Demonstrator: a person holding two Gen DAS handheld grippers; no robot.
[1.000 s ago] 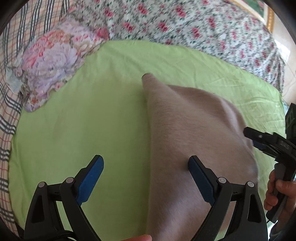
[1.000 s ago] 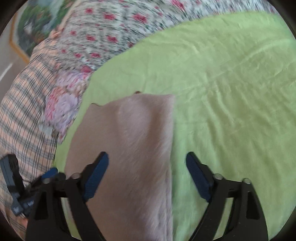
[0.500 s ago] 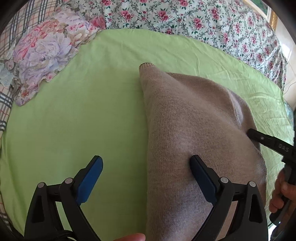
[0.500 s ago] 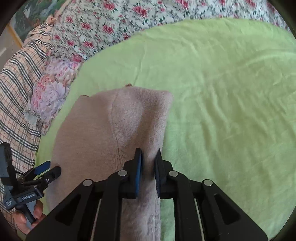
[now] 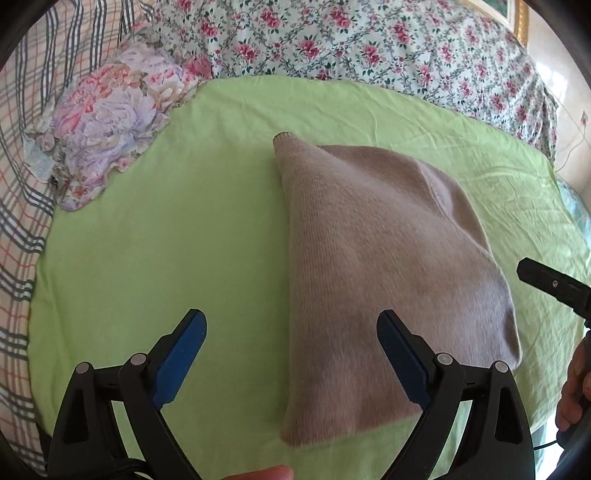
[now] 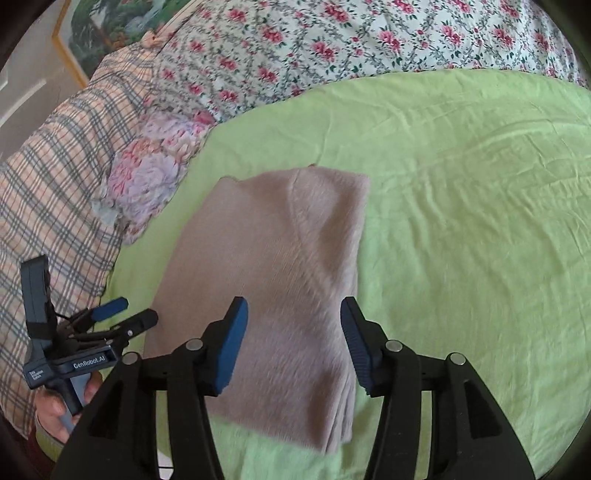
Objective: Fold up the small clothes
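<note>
A beige knitted garment (image 5: 376,266) lies folded flat on the green sheet (image 5: 166,240); it also shows in the right wrist view (image 6: 273,280). My left gripper (image 5: 291,350) is open and empty, hovering above the garment's near left edge. My right gripper (image 6: 293,336) is open and empty, above the garment's near right part. In the right wrist view the left gripper (image 6: 122,314) shows at the garment's left. The right gripper's body enters the left wrist view at the right edge.
A floral pillow (image 5: 110,114) lies at the sheet's far left corner. A plaid blanket (image 6: 55,184) lies left of it and a rose-print quilt (image 5: 369,48) runs along the back. A framed picture (image 6: 110,29) hangs on the wall behind.
My right gripper was shut on the garment's edge half a second ago and has now opened and let go. Both grippers have drawn back a little from the garment, which lies flat.
</note>
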